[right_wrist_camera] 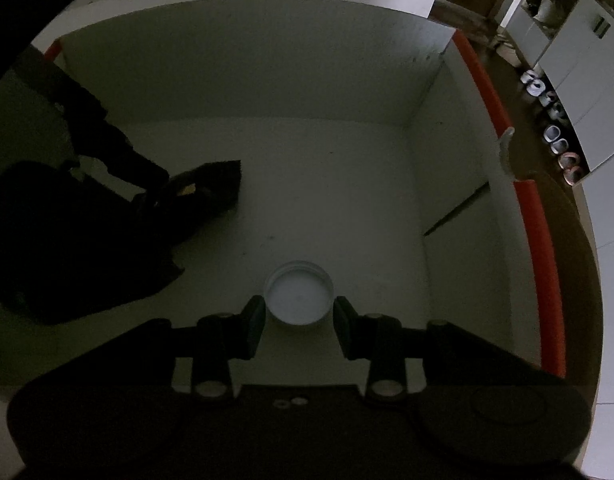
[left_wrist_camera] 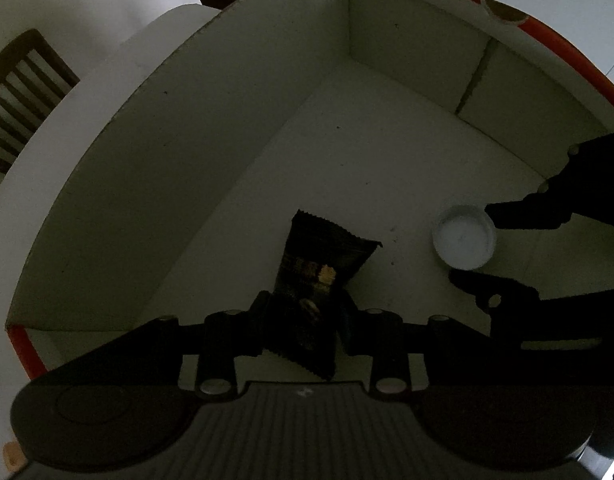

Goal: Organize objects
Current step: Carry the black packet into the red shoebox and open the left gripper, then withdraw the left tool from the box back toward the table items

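Both grippers reach down into a white box (left_wrist_camera: 179,168) with red-taped rims. My left gripper (left_wrist_camera: 305,310) is shut on a dark snack packet (left_wrist_camera: 323,252), whose far end rests on the box floor. In the right wrist view that left gripper (right_wrist_camera: 159,190) and the packet (right_wrist_camera: 219,184) sit at the left of the box (right_wrist_camera: 247,60). My right gripper (right_wrist_camera: 299,312) is shut on a round white lid (right_wrist_camera: 299,298), hollow side up, low over the floor. From the left wrist, the lid (left_wrist_camera: 465,238) and right gripper (left_wrist_camera: 469,245) lie to the right of the packet.
The box walls rise close on every side, with a flap seam (right_wrist_camera: 455,212) in the right wall. Outside stand a wooden chair (left_wrist_camera: 23,92), a row of shoes (right_wrist_camera: 555,132) on the dark floor and white cabinets (right_wrist_camera: 587,80).
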{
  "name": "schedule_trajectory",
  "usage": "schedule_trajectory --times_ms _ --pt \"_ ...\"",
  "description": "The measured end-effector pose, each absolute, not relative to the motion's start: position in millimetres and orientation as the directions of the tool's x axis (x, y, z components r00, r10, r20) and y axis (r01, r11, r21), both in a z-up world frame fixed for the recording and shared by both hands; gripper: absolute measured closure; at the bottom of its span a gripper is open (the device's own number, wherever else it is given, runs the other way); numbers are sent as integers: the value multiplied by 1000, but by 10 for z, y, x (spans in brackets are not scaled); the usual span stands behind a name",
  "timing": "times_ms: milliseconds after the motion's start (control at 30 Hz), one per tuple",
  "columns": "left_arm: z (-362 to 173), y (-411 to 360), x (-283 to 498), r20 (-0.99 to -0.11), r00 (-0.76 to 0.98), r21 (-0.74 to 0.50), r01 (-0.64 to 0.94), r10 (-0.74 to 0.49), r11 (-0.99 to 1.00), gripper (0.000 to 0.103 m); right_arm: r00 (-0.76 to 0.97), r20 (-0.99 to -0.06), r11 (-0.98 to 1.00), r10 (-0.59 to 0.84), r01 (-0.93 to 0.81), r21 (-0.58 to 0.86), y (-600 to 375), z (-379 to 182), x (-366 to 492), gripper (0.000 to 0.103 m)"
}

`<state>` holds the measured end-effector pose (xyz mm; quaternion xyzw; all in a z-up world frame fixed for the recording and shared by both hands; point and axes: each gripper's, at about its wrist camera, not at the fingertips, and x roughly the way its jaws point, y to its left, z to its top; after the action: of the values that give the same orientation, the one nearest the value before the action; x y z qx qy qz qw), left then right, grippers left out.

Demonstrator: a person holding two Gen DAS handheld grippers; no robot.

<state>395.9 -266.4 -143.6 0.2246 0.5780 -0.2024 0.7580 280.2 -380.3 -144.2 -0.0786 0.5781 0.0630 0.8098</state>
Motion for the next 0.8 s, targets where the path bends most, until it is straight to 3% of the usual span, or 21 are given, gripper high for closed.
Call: schedule_trajectory --times_ms 133,800 --pt "-1430 -2633 3937 -967 247 91 572 -66 815 46 325 -945 982 16 -184 -46 -3803 -1413 2773 63" --pt "-662 -2127 3538 -895 403 42 504 -192 863 45 470 -877 984 104 -179 20 -3896 -761 2275 41"
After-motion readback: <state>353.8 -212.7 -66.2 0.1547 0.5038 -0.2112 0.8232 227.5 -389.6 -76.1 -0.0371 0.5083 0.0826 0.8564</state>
